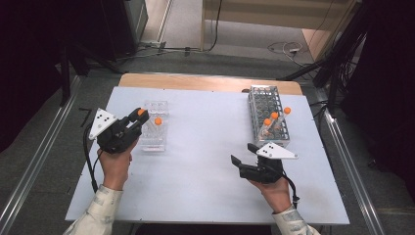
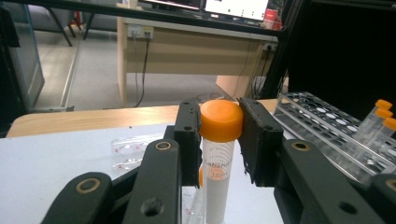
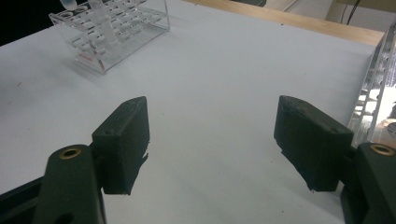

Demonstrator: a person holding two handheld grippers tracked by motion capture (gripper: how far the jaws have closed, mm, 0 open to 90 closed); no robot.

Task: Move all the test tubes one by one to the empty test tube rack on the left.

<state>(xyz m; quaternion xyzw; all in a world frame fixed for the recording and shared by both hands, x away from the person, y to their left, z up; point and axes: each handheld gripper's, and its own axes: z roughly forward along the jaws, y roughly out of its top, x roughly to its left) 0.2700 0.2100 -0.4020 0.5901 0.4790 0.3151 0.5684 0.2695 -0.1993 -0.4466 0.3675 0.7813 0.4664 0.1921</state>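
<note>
A white desk with a wooden far edge is seen on a grey floor, with dark curtains at both sides and a wooden cabinet behind. Two racks are counted: a clear rack at left, a metal rack at right. Five orange-capped tubes are counted: three in the metal rack, one in the clear rack, and one tube clamped by its cap in the left gripper's fingers, just above the clear rack. The right gripper's fingers are spread wide, with nothing held.

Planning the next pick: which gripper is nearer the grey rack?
Right. The right gripper hangs open just before the grey rack; the left gripper holds a tube across the table.
</note>
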